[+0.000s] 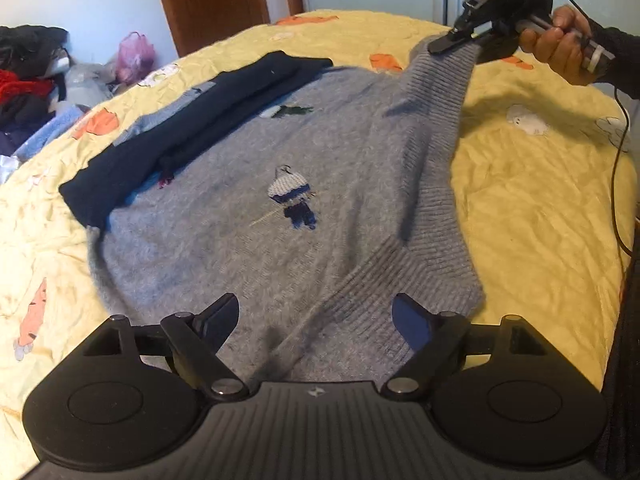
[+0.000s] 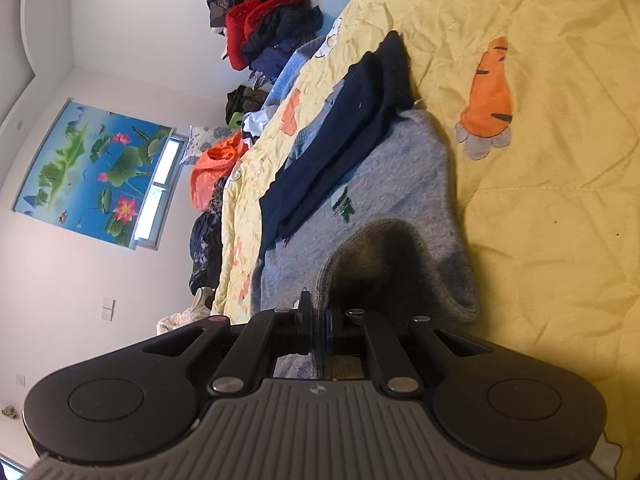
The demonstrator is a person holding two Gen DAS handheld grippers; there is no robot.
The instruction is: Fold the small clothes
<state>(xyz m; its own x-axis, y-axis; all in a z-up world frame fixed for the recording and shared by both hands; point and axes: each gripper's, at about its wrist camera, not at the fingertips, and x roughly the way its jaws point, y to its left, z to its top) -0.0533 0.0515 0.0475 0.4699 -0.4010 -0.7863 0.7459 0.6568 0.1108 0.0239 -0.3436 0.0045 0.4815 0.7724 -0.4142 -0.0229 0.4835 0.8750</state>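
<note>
Centrally on the bed (image 1: 532, 184), over its yellow quilt, lies the grey knitted sweater (image 1: 248, 248), front up, an embroidered figure (image 1: 294, 198) near its middle. In the left wrist view a folded dark navy garment (image 1: 188, 132) rests across the sweater's edge toward 10 o'clock, and a heap of unsorted clothes (image 1: 24, 88) sits off the quilt at 9 o'clock.

Left tool (image 1: 316, 320): jaws stand wide apart with nothing between them; it hovers just over the ribbed hem (image 1: 400, 280) at 6 o'clock, and whether it touches the knit cannot be told.

Right tool (image 1: 460, 38): jaws closed on a ribbed corner of the sweater at 1 o'clock, a hand (image 1: 560, 42) on its handle; the cloth rises from the quilt to the pads in a slack ridge. The right wrist view confirms a fold of grey knit pinched between the pads.

Handling, as judged: the knit looks soft, light and stretchy, without stiffness, so it should drape and sag wherever it is unsupported and may slide slightly on the quilt. The ribbed hem and side edge look like the firmest places to take hold; a matching grip at the near hem corner would probably let the side travel over as one straight edge.
</note>
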